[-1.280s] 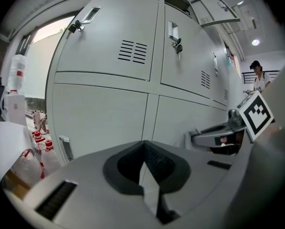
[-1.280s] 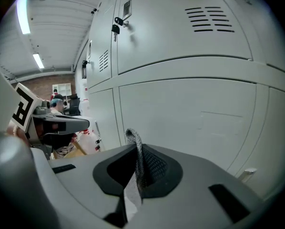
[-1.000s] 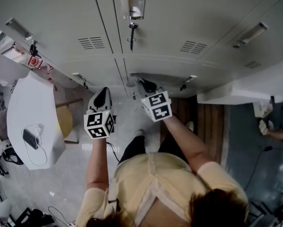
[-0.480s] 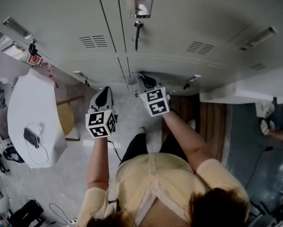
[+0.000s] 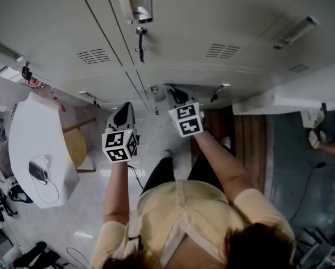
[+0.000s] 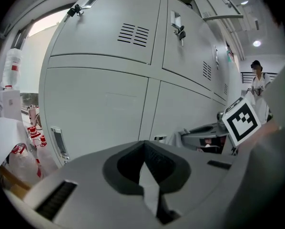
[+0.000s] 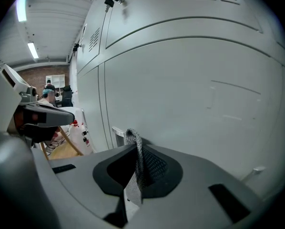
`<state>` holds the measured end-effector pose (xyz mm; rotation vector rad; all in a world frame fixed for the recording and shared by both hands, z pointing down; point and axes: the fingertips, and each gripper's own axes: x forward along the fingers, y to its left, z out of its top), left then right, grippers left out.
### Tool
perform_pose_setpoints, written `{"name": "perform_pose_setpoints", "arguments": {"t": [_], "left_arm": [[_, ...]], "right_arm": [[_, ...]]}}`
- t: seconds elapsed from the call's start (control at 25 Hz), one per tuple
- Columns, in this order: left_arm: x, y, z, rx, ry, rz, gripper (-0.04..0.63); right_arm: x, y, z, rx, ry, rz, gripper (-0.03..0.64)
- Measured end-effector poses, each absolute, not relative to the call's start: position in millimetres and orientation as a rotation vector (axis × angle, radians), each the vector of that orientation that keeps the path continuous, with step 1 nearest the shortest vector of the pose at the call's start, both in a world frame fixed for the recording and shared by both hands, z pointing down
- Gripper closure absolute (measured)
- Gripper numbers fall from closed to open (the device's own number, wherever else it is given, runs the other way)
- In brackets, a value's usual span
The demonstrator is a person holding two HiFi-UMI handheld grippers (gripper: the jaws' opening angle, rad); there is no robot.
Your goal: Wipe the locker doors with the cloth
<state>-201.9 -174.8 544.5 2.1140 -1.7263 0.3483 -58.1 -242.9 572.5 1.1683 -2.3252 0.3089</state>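
Grey locker doors point(image 5: 212, 32) fill the top of the head view. My right gripper point(image 5: 171, 92) is low against a lower door point(image 7: 199, 94), shut on a grey mesh cloth point(image 7: 134, 149) that sticks up between its pinched jaws; the cloth point(image 5: 159, 96) touches the door beside the seam. My left gripper point(image 5: 124, 107) hovers to the left, a little back from the lockers. Its jaws point(image 6: 145, 151) are shut with nothing between them. The right gripper's marker cube point(image 6: 241, 120) shows at the right of the left gripper view.
A key point(image 5: 138, 42) hangs from a lock above the grippers. A white table point(image 5: 27, 122) with a dark corded device point(image 5: 37, 171) and a round wooden stool point(image 5: 75, 144) stand at the left. A white ledge point(image 5: 291, 101) juts out at the right. Another person point(image 5: 327, 145) is at the far right.
The head view has swung, so the lockers slid leftward in the picture. My right gripper has crept slightly up along the lower door with the cloth. The left gripper has barely moved.
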Motion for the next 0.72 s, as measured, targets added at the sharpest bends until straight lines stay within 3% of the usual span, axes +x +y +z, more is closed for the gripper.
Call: {"name": "perform_pose_setpoints", "arguments": {"t": [0.72], "left_arm": [[-131.1,-203.1,547.2,2.241,-1.587,0.389,0.594]], "right_arm": [[30.8,-250.8,574.7,1.352,-2.23,0.356,0.601]]}}
